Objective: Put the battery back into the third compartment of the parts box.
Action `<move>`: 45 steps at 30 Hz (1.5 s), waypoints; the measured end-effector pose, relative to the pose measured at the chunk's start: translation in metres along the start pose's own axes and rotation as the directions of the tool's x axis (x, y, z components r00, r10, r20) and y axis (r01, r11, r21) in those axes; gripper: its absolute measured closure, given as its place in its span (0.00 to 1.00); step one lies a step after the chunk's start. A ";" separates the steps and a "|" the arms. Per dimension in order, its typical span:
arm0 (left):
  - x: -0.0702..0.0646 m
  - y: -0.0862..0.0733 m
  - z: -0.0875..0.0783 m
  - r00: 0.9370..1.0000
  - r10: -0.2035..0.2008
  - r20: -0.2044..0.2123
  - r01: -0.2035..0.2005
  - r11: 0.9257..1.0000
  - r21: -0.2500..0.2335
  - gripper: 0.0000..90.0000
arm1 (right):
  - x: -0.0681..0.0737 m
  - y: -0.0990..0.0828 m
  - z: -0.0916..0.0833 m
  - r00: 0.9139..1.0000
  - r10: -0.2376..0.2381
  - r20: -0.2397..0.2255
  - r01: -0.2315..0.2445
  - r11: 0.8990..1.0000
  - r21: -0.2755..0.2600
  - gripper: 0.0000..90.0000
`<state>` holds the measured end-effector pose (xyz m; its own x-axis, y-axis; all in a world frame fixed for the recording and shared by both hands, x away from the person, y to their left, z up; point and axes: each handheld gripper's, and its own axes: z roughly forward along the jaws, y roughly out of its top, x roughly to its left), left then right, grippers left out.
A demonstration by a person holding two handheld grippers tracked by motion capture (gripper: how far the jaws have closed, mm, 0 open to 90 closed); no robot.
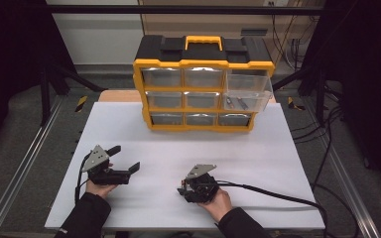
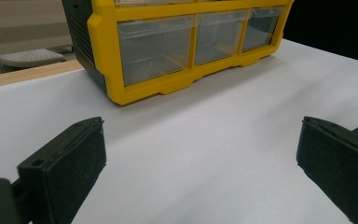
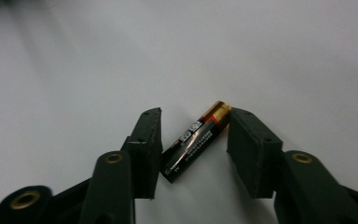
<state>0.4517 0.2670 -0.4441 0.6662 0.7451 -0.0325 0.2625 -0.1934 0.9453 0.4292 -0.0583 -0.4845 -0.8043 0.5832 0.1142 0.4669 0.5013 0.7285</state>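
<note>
A black and gold battery lies askew on the white table between the jaws of my right gripper. Its gold end sits at the tip of the right pad and its black end at the left pad, and I see no firm squeeze. In the high view the right gripper points down at the table near the front edge. My left gripper rests at the front left, open wide, with nothing between its jaws.
A yellow and black drawer organizer stands at the back of the table. Its top right clear drawer is pulled out with small items inside. The organizer's bottom drawers face the left gripper. A cable trails right.
</note>
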 end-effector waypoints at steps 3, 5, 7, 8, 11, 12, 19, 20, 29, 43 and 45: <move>0.000 0.000 0.000 1.000 0.000 -0.001 0.000 1.000 0.001 0.01 | 0.000 0.000 0.000 1.000 0.005 0.005 -0.005 1.000 0.006 0.68; 0.000 0.000 0.000 1.000 0.004 0.000 -0.004 1.000 0.004 0.01 | -0.002 0.001 0.000 1.000 0.006 0.009 -0.006 1.000 0.006 0.72; 0.000 0.000 0.000 1.000 0.004 0.000 -0.004 1.000 0.004 0.01 | -0.002 0.001 0.000 1.000 0.019 0.012 -0.019 1.000 0.012 0.76; 0.000 0.000 0.000 1.000 0.002 -0.001 -0.002 1.000 0.003 0.01 | -0.003 0.001 0.000 1.000 0.022 0.016 -0.022 1.000 0.011 0.78; 0.000 0.000 0.000 1.000 0.000 0.000 0.000 1.000 0.001 0.01 | -0.004 0.002 0.000 1.000 0.025 0.018 -0.025 1.000 0.013 0.83; 0.000 0.000 0.000 1.000 0.000 -0.001 0.000 1.000 0.001 0.01 | -0.005 0.002 0.000 0.999 0.026 0.021 -0.027 1.000 0.016 0.85; 0.000 0.000 0.000 1.000 0.001 -0.001 -0.001 1.000 0.002 0.01 | -0.006 0.003 0.000 0.999 0.045 0.017 -0.046 0.999 0.022 0.86; 0.000 0.000 0.000 1.000 0.000 -0.001 0.000 1.000 0.001 0.01 | -0.006 0.004 0.000 0.999 0.051 0.015 -0.051 0.998 0.024 0.86; 0.000 0.000 0.000 1.000 -0.002 -0.001 0.002 1.000 -0.003 0.01 | -0.009 0.012 -0.015 0.999 0.034 0.004 -0.034 0.999 -0.016 0.86; 0.001 0.000 0.000 1.000 -0.002 -0.002 0.002 1.000 0.000 0.01 | -0.018 0.032 -0.064 0.999 0.013 0.031 -0.009 0.993 -0.114 0.86; 0.001 0.000 0.000 1.000 0.000 -0.002 0.000 1.000 0.001 0.01 | -0.020 0.034 -0.070 0.999 0.017 0.031 -0.013 0.992 -0.127 0.86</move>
<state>0.4522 0.2677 -0.4442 0.6650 0.7462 -0.0319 0.2634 -0.1943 0.9449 0.4354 -0.0971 -0.4147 -0.7844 0.6112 0.1055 0.4268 0.4086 0.8068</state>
